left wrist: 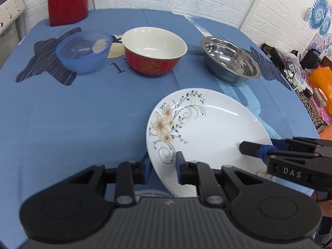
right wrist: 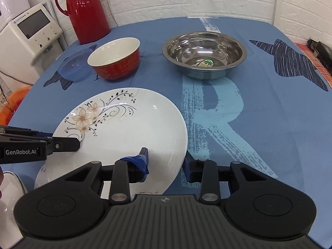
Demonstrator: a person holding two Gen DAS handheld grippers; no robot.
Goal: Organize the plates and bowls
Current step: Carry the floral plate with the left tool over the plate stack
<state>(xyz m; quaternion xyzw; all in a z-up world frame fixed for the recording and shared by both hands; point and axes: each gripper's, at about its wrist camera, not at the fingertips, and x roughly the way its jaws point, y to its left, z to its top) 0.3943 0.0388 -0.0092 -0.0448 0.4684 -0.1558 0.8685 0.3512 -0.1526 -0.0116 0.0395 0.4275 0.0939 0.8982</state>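
A white plate with a flower print (left wrist: 217, 128) (right wrist: 134, 128) is at the near side of the blue tablecloth. It sits over a second plate (right wrist: 40, 177) whose rim peeks out beneath. My left gripper (left wrist: 163, 168) is shut on the plate's left rim, one finger inside and one outside. My right gripper (right wrist: 167, 162) is shut on the right rim the same way. I cannot tell whether the upper plate touches the lower one. Further back stand a blue plastic bowl (left wrist: 83, 49), a red bowl with a white inside (left wrist: 153, 51) and a steel bowl (left wrist: 230, 60).
A red thermos jug (right wrist: 87, 10) stands at the back left of the table (left wrist: 83, 124). A white appliance (right wrist: 29, 33) is beside the table on the left. Cluttered items (left wrist: 300, 72) lie past the right edge. A white brick wall runs behind.
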